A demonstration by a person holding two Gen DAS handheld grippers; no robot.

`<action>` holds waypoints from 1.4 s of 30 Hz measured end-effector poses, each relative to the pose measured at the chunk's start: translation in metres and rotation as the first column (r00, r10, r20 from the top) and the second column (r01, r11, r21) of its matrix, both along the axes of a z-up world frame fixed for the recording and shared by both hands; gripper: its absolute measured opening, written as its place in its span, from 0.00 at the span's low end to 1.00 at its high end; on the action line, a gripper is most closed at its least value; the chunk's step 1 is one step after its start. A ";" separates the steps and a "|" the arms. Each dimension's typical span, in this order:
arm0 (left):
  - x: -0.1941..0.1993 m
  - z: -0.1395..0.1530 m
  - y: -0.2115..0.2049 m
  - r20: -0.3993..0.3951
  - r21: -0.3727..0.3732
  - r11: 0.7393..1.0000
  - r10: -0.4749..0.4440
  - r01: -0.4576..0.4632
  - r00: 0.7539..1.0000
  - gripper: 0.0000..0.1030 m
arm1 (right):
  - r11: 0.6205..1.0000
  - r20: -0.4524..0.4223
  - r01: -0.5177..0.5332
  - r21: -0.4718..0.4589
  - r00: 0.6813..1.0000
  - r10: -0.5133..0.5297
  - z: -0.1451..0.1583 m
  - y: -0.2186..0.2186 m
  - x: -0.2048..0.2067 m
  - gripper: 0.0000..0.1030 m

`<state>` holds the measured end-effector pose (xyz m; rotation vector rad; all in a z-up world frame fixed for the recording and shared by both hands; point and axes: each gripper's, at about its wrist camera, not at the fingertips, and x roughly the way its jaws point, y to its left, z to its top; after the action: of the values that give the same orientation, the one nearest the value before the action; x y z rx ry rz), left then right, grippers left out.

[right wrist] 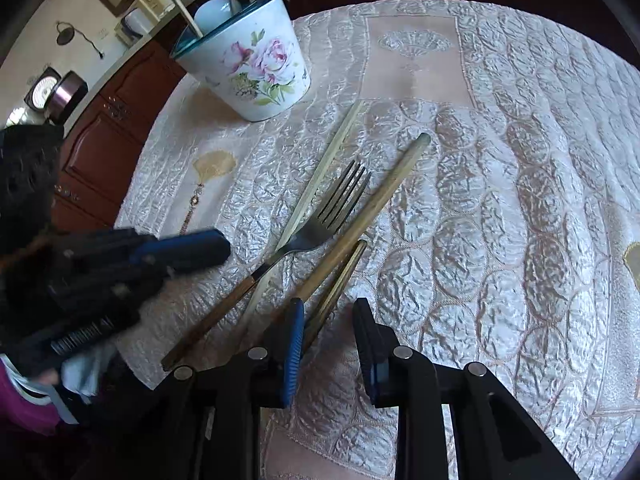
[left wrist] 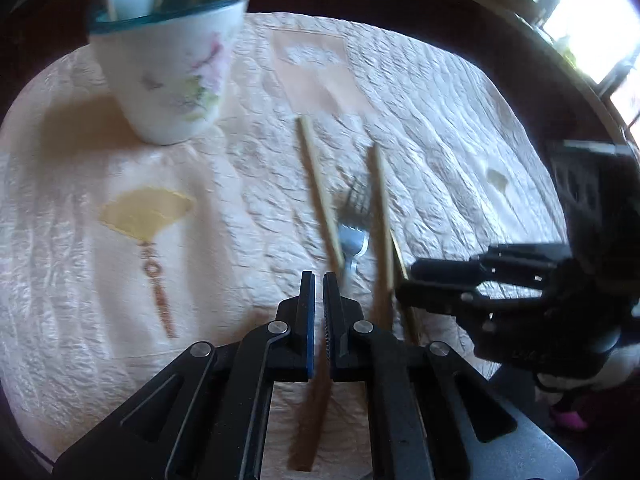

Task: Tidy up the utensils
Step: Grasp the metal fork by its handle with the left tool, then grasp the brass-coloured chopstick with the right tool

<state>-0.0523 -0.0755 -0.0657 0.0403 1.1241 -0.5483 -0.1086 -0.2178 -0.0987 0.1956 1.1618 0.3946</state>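
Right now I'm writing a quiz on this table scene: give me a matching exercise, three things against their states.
1. fork
2. floral cup
3. right gripper

a. stands upright, holding utensils
b. jaws open over the chopsticks
c. lies flat between pale sticks on the cloth

Pairs: 1-c, 2-a, 3-b

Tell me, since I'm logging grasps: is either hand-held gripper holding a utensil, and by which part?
Nothing is held. The left hand-held gripper is nearly closed on air; the right hand-held gripper is open above the chopsticks' near ends.
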 end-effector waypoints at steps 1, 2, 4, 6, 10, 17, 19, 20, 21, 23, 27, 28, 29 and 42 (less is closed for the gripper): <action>0.001 0.001 0.004 0.000 0.002 1.000 0.014 -0.014 1.000 0.03 | 1.000 0.008 0.000 -0.009 1.000 0.000 -0.001 0.003 0.000 0.23; 0.001 0.001 0.006 -0.006 -0.001 1.000 0.018 -0.018 1.000 0.02 | 1.000 0.013 -0.002 -0.015 1.000 0.002 -0.002 0.004 0.001 0.22; 0.000 0.002 0.005 -0.023 -0.018 1.000 -0.002 0.002 1.000 0.02 | 1.000 0.017 -0.005 -0.024 1.000 0.006 -0.002 0.007 0.003 0.22; -0.004 0.003 0.003 -0.045 -0.034 0.999 -0.028 0.026 0.999 0.06 | 1.000 0.016 -0.010 -0.025 1.000 0.010 -0.002 0.008 0.004 0.22; -0.010 -0.003 -0.013 -0.055 0.000 0.996 -0.084 0.084 0.995 0.29 | 1.000 0.000 -0.004 -0.011 1.000 0.004 -0.002 0.000 0.005 0.22; -0.014 -0.021 -0.023 -0.063 0.045 0.995 -0.090 0.092 0.994 0.07 | 1.000 0.005 -0.008 -0.020 1.000 0.009 -0.002 -0.002 0.003 0.22; -0.014 -0.016 -0.021 -0.035 0.040 0.997 -0.064 0.066 0.997 0.06 | 0.999 0.018 -0.016 -0.034 1.000 0.017 -0.003 0.000 0.003 0.17; -0.013 -0.014 -0.017 -0.024 0.033 0.998 -0.054 0.054 0.998 0.06 | 0.999 0.023 -0.018 -0.038 1.000 0.019 -0.002 -0.002 0.001 0.17; -0.013 -0.011 -0.014 -0.020 0.017 0.999 -0.043 0.044 0.999 0.06 | 0.999 0.025 -0.018 -0.036 1.000 0.019 -0.002 -0.003 0.002 0.15; -0.011 -0.004 -0.008 -0.017 -0.018 1.000 -0.021 0.020 1.000 0.06 | 0.999 0.033 -0.008 -0.039 0.999 0.009 0.000 -0.008 0.003 0.14; -0.007 0.008 0.010 0.015 -0.038 0.998 0.042 -0.041 0.999 0.06 | 0.997 0.049 0.027 -0.076 0.999 -0.023 0.004 -0.023 0.007 0.12; -0.006 0.010 0.015 0.018 -0.042 0.998 0.058 -0.057 0.998 0.06 | 0.996 0.052 0.038 -0.086 0.998 -0.034 0.005 -0.028 0.008 0.12; -0.005 0.011 0.020 0.020 -0.040 0.997 0.073 -0.072 0.997 0.06 | 0.995 0.053 0.048 -0.090 0.998 -0.043 0.006 -0.031 0.008 0.12; -0.005 -0.013 0.048 -0.049 0.011 0.979 0.202 -0.202 0.978 0.06 | 0.983 0.001 0.181 -0.002 0.983 -0.181 0.005 -0.086 0.019 0.25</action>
<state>-0.0569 -0.0279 -0.0791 -0.0822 1.1629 -0.3658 -0.0901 -0.3036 -0.0938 0.2965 1.1330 0.2323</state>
